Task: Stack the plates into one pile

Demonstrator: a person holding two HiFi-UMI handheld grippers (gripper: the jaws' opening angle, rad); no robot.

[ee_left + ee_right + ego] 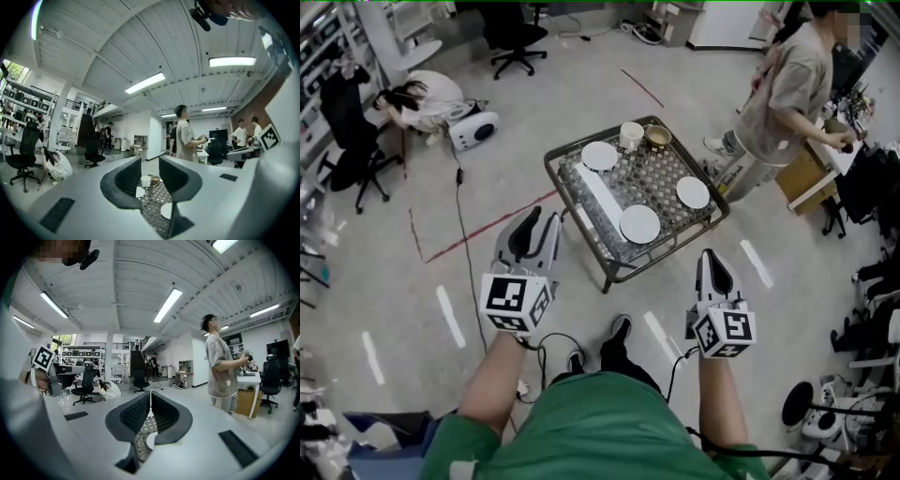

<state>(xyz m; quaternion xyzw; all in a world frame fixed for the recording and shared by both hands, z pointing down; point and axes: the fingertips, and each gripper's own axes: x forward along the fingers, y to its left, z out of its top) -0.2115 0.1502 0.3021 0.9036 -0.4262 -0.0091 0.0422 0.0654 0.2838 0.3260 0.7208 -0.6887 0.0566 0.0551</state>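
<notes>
Approach step: three plates [639, 224] lay unstacked on the surface [661, 178]. The left claw [532, 225] was released and the right claw [713, 258] clenched, both empty. Pickup likely called for closing in on the plates and opening the right.

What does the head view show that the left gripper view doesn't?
Only the head view shows all three white plates at once, the wearer's black shoe and the red floor line.

Only the left gripper view shows the ceiling lights, the stairs, and the left gripper from close up, with its jaws apart and nothing held.

Both show the table, the white cup, the bowl, the standing person and the crouching person.
</notes>
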